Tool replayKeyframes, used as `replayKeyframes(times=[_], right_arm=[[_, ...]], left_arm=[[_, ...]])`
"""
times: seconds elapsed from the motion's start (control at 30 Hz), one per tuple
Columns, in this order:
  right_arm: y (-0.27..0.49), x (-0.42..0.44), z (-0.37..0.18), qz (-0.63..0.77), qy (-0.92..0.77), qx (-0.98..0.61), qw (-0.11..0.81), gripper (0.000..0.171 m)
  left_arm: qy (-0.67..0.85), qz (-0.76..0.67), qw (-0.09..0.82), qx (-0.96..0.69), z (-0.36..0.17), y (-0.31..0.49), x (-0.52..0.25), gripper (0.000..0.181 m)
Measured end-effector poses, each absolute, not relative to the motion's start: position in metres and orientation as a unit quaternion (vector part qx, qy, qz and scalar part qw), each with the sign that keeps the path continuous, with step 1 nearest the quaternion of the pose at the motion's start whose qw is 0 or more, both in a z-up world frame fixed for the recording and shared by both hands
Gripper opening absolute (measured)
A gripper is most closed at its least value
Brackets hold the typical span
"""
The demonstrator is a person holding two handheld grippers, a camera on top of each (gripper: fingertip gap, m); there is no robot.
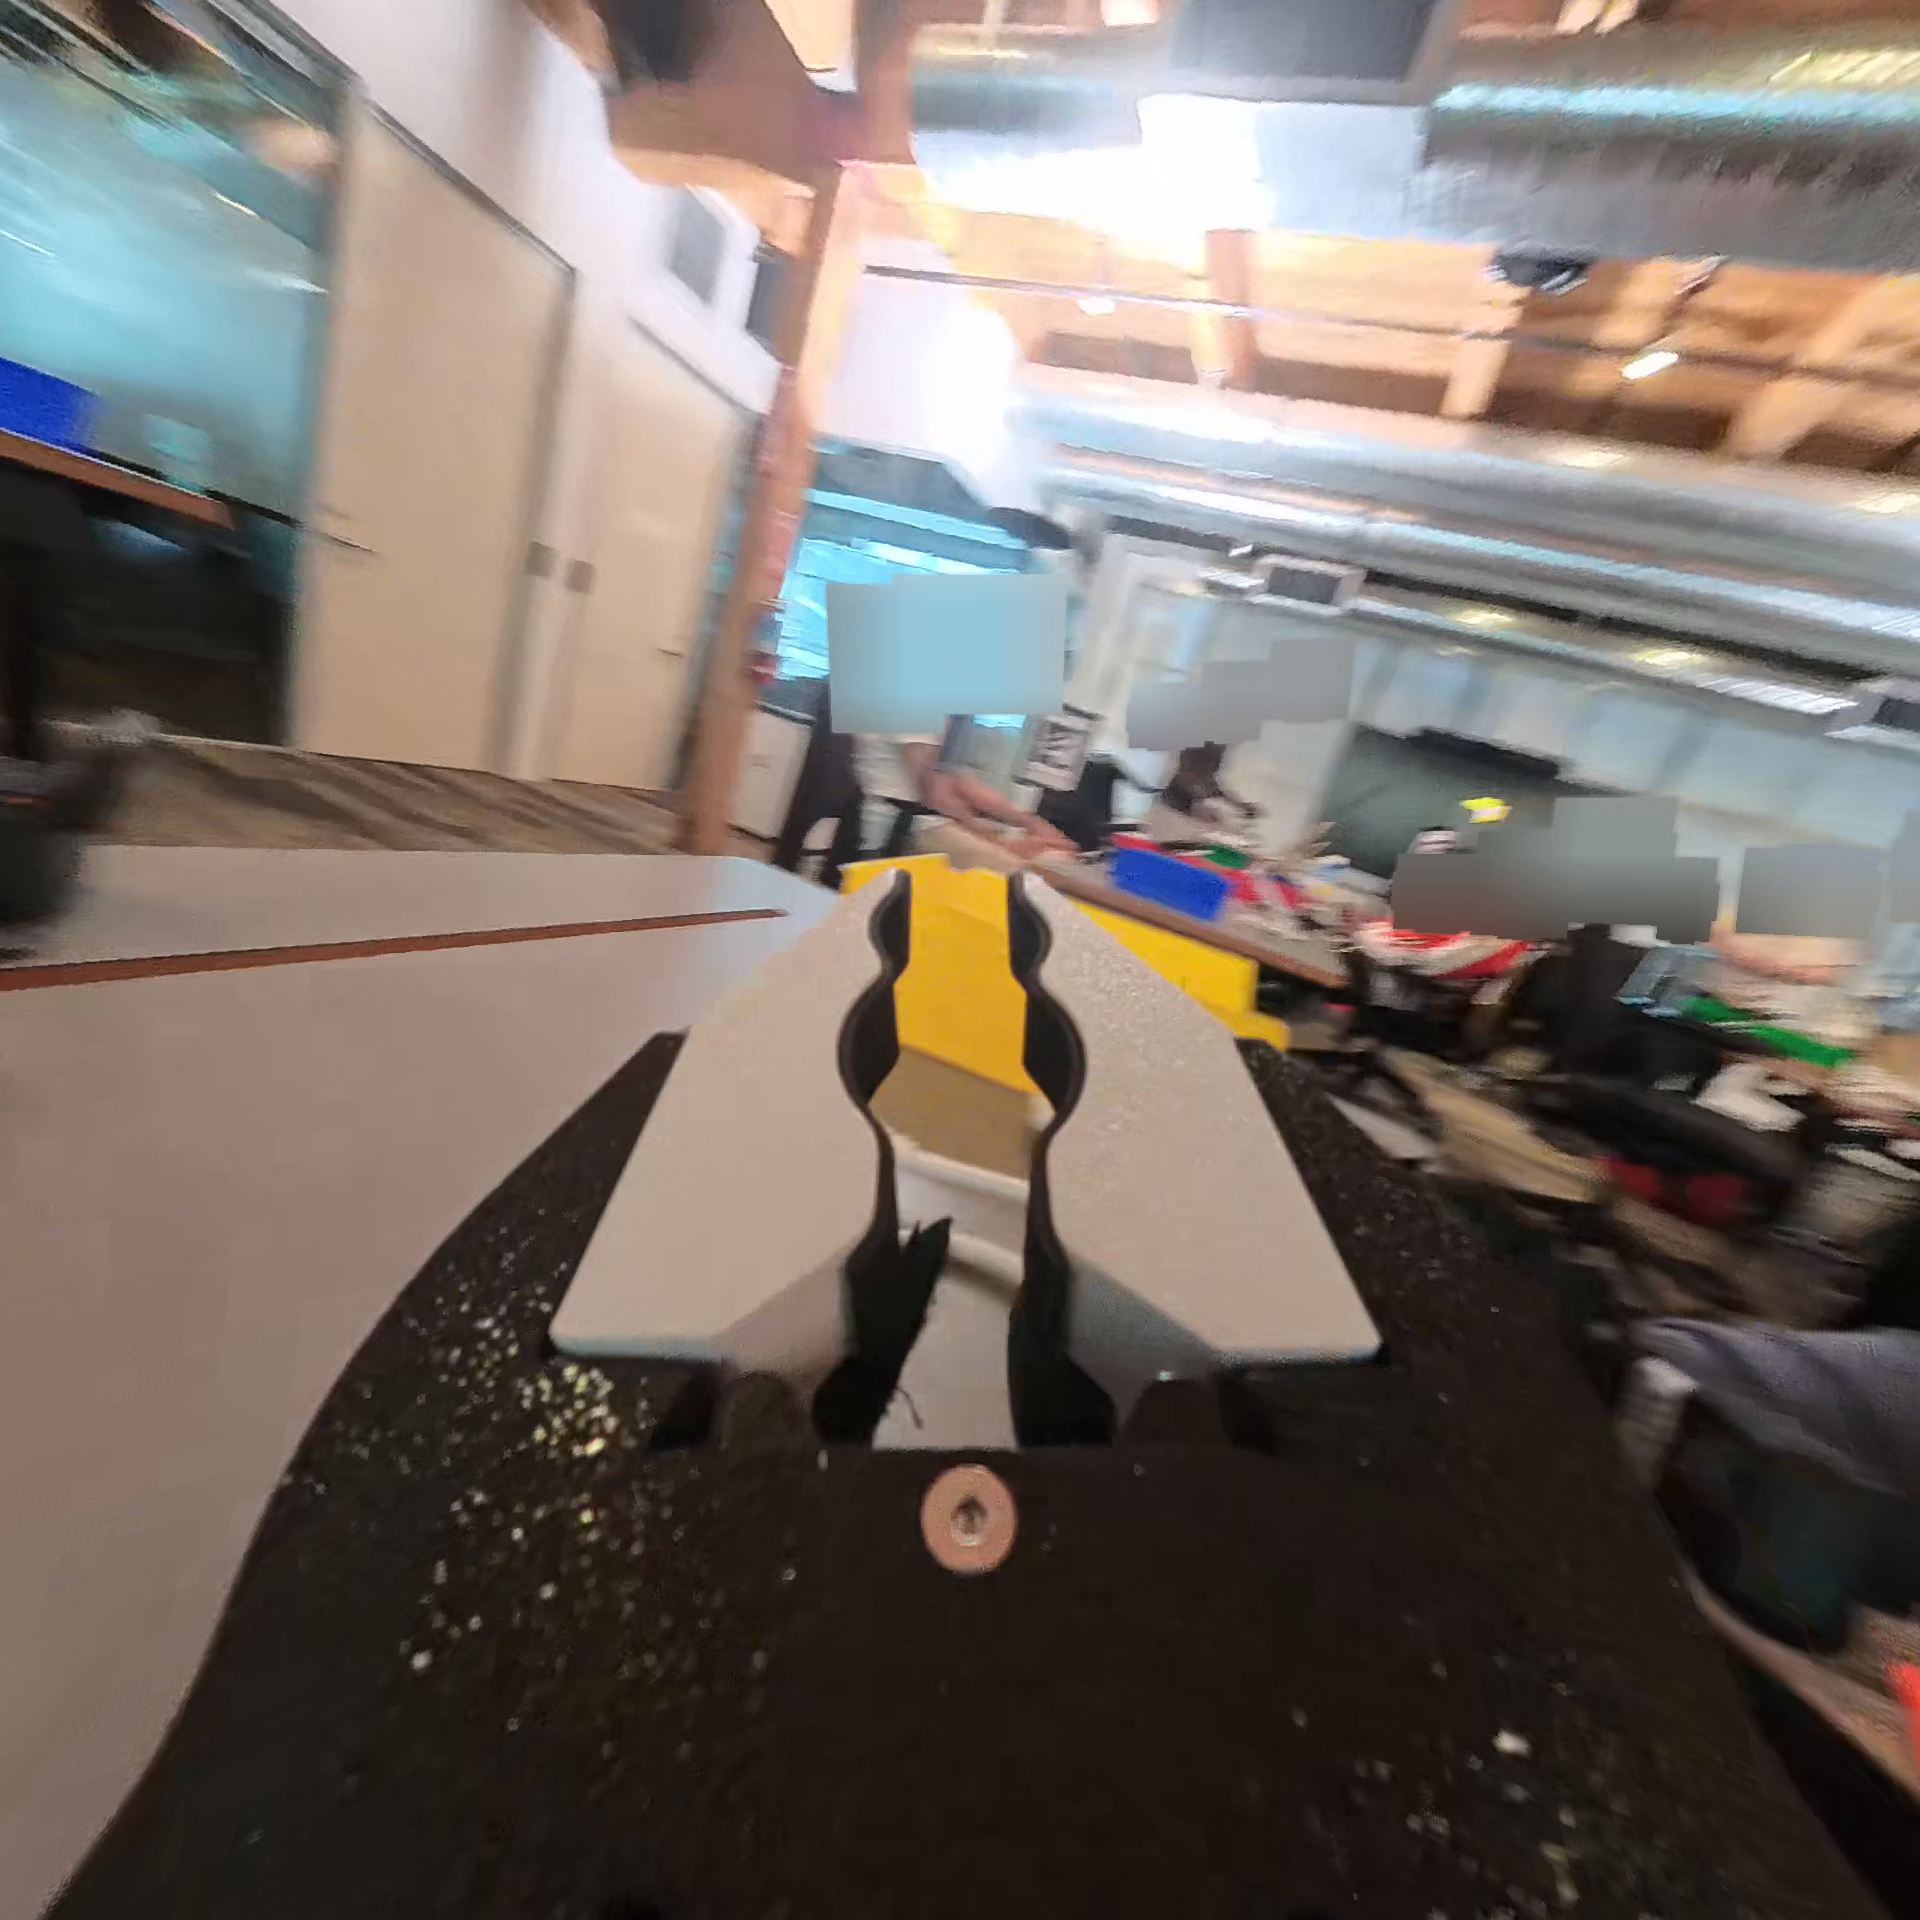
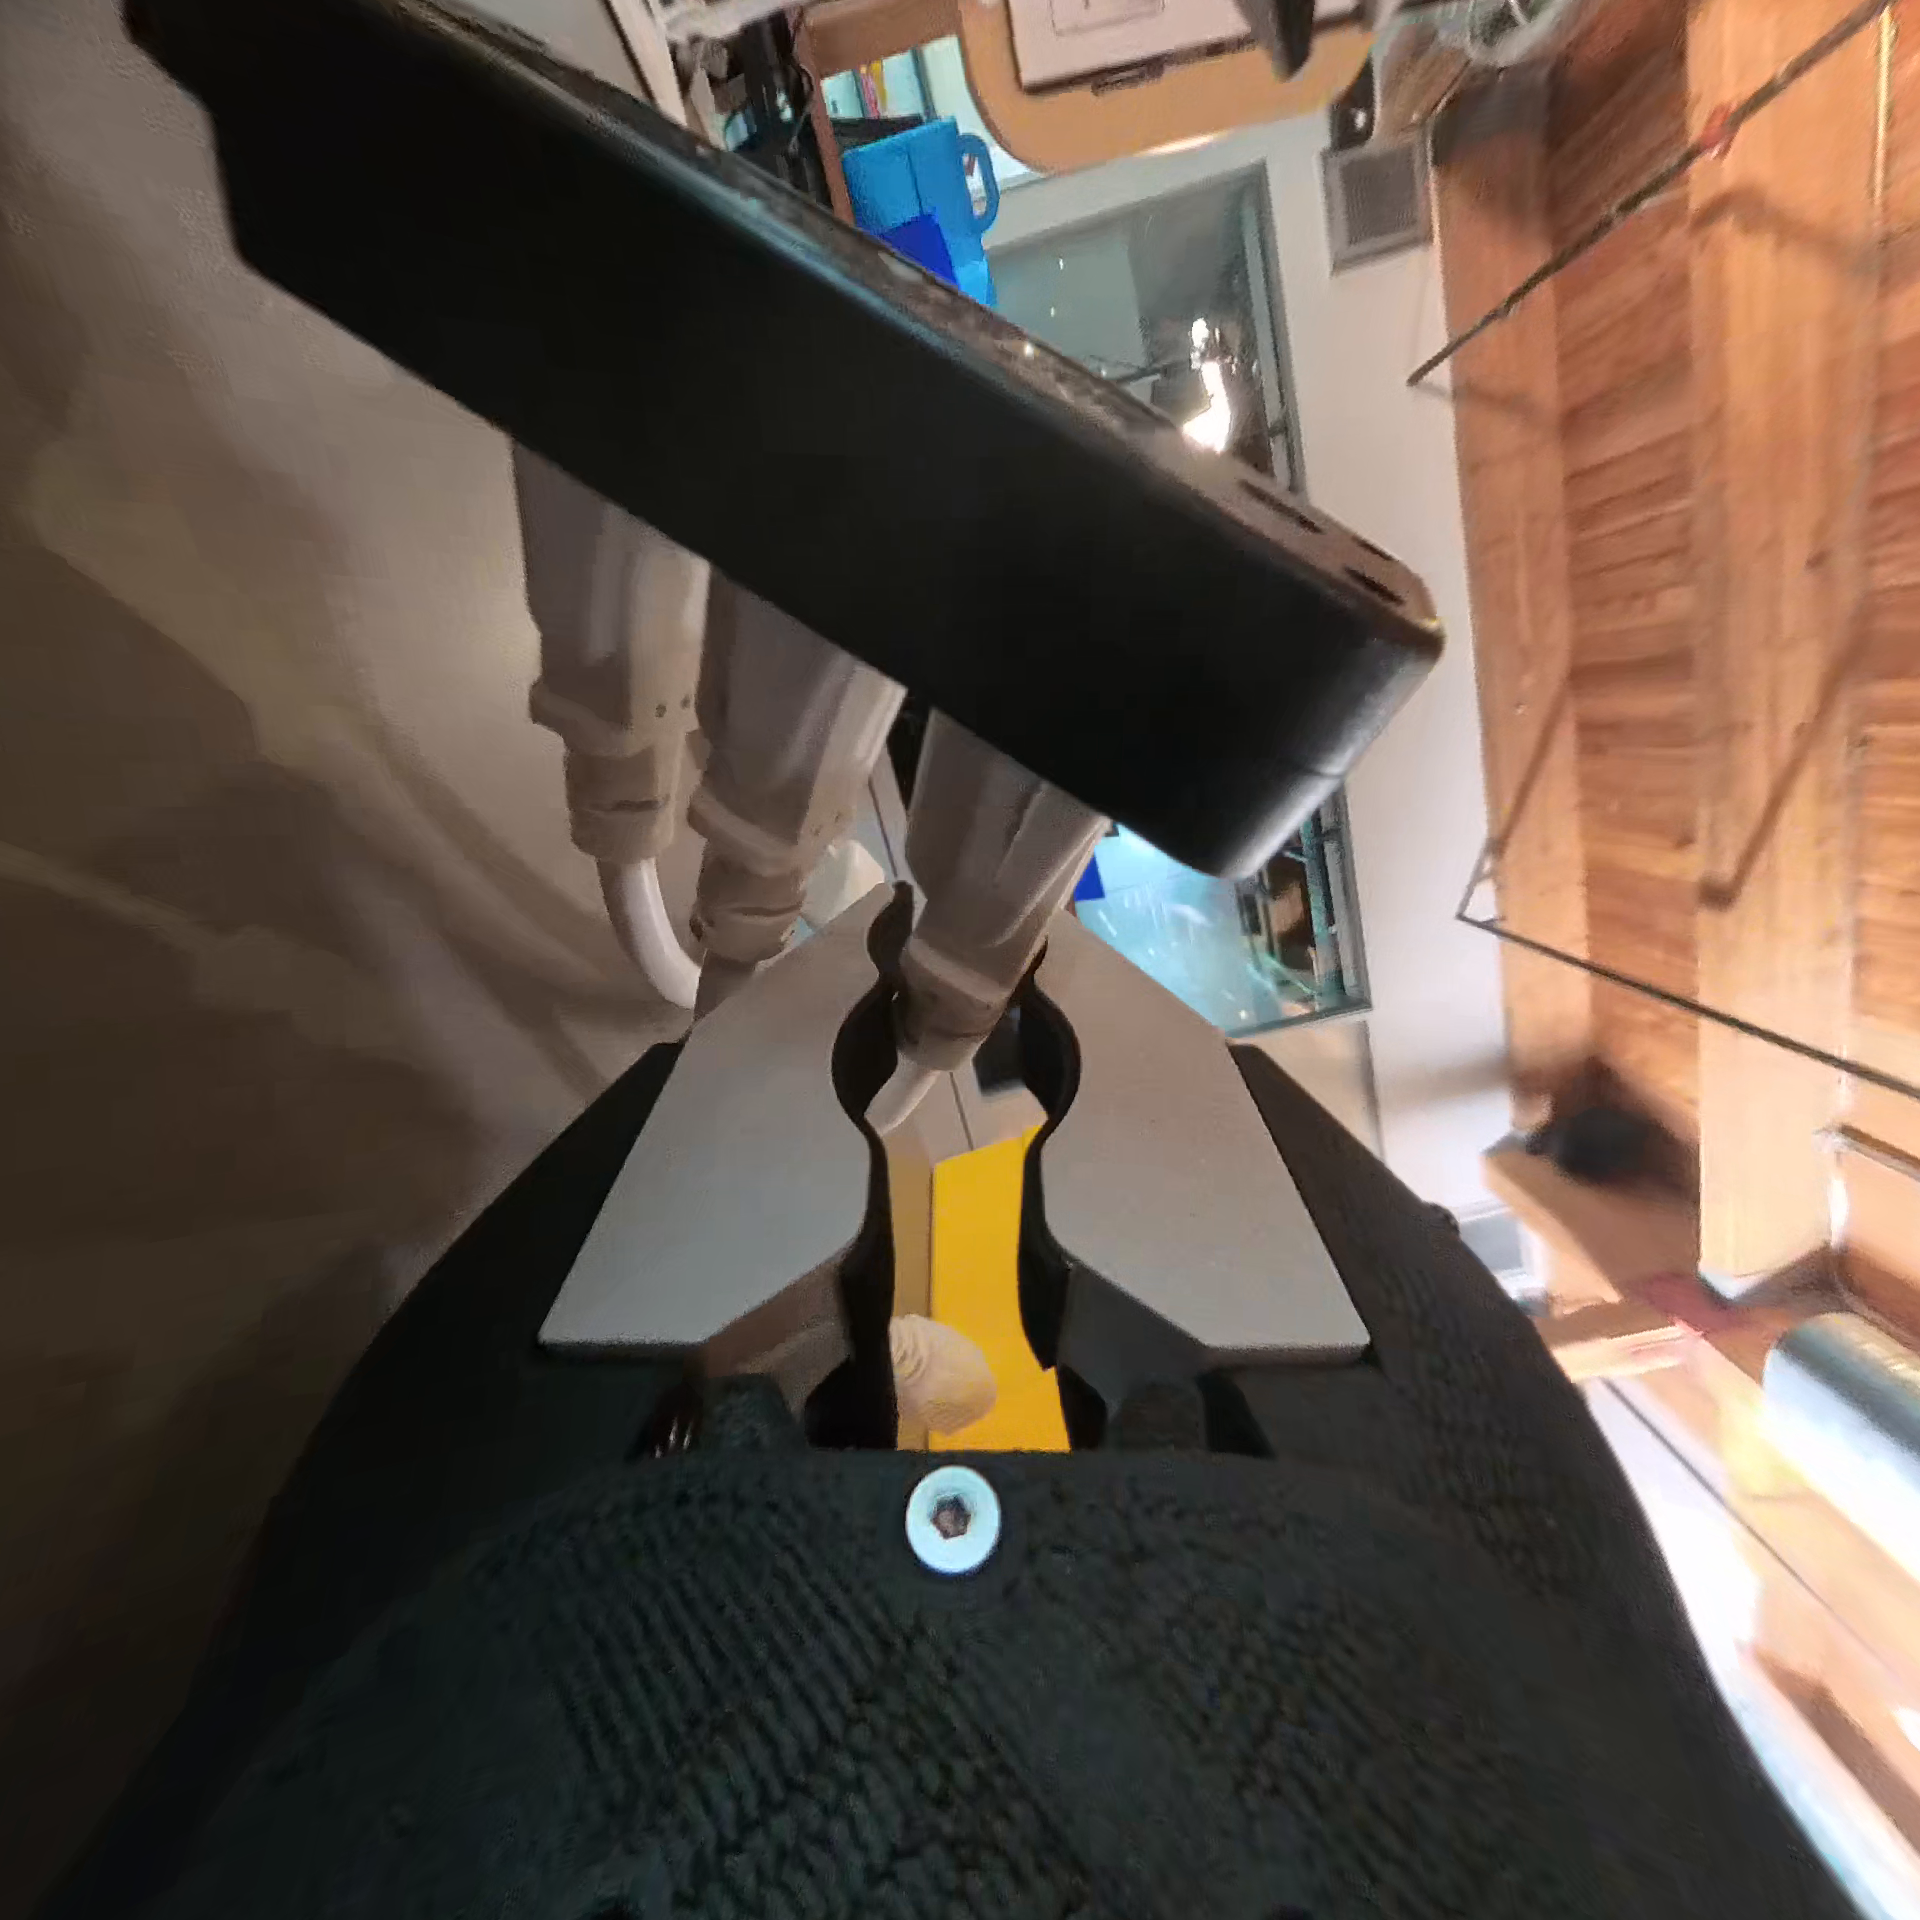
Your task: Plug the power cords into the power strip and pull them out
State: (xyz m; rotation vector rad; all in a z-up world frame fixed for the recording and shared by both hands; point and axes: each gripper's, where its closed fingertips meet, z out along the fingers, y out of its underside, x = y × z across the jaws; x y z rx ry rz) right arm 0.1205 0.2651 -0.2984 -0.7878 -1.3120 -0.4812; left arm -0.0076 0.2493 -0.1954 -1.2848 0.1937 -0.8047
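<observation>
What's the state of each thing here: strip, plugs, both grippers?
Black power strip: lifted, tilted, three plugs seated.
Far white plug: plugged in, cord looping below.
Middle white plug: plugged in.
Near white plug: plugged in, its strain relief between the right gripper's fingers.
Right gripper: narrowly parted around that plug; grip unclear.
Left gripper: narrow gap, holds nothing visible; yellow block beyond.

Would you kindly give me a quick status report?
Right gripper shut on nearest white plug. Three plugs seated in black power strip. Left gripper narrowly open, empty.
</observation>
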Motion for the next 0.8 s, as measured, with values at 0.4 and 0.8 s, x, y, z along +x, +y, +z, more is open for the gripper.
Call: replayKeyframes(times=[0.4,0.8], right_arm=[[0.258,0.115,-0.306,-0.257,-0.612,-0.31,0.68,0.018],[0.257,0.114,-0.309,-0.257,-0.618,-0.307,0.677,0.019]], left_arm=[[0.167,-0.006,0.76,-0.628,-0.251,0.269,-0.025,0.012],[0.353,-0.111,0.684,-0.628,-0.272,0.237,0.051,0.056]])
